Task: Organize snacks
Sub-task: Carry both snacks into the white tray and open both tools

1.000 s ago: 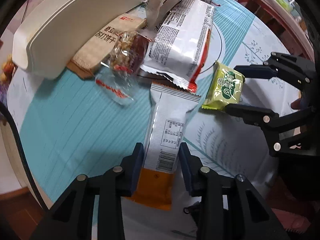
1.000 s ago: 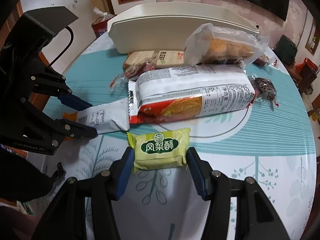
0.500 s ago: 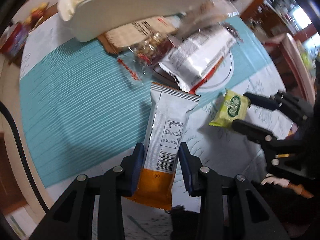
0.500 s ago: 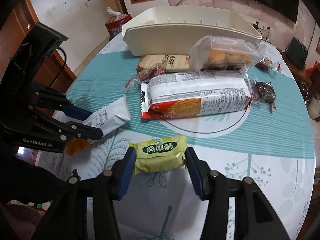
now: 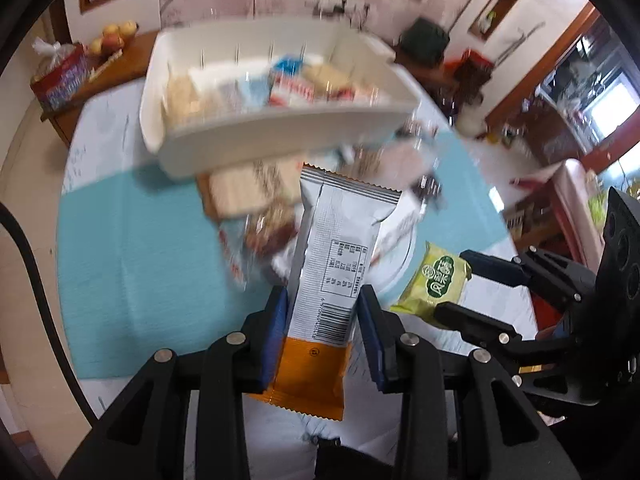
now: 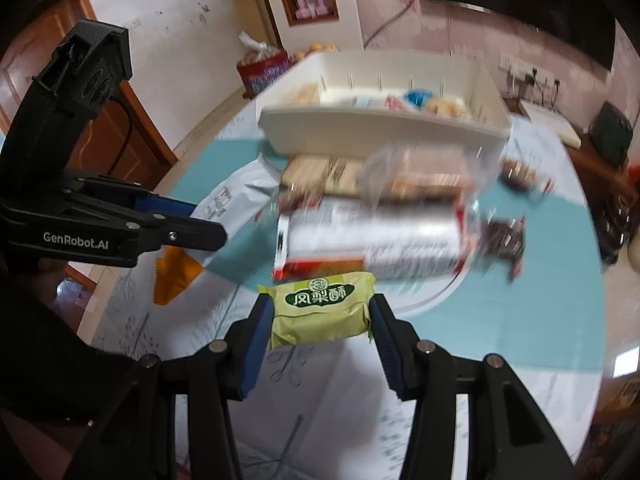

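My left gripper (image 5: 322, 300) is shut on a silver-and-orange snack packet (image 5: 340, 232), held near its orange end and lifted off the table. My right gripper (image 6: 320, 300) is shut on a small green pastry packet (image 6: 320, 312), its pads pressing both short ends, also in the air. In the right wrist view the left gripper (image 6: 204, 220) and its silver packet (image 6: 236, 196) hang at the left. From the left wrist view the right gripper (image 5: 450, 282) and green packet (image 5: 436, 276) sit at the right. A white storage bin (image 5: 280, 136) holding several snacks stands beyond both.
On the round table (image 6: 500, 320), in front of the bin (image 6: 380, 128), lie a long white-and-red biscuit pack (image 6: 372, 240), a clear bag of bread (image 6: 420, 176), a brown cracker pack (image 6: 320, 172) and dark wrapped sweets (image 6: 500, 240). A red box and fruit sit on a sideboard behind.
Both grippers have risen with their packets, which have left the table. The left view has rolled, and the bin's inside now shows. The right jaws have tightened on the green packet.
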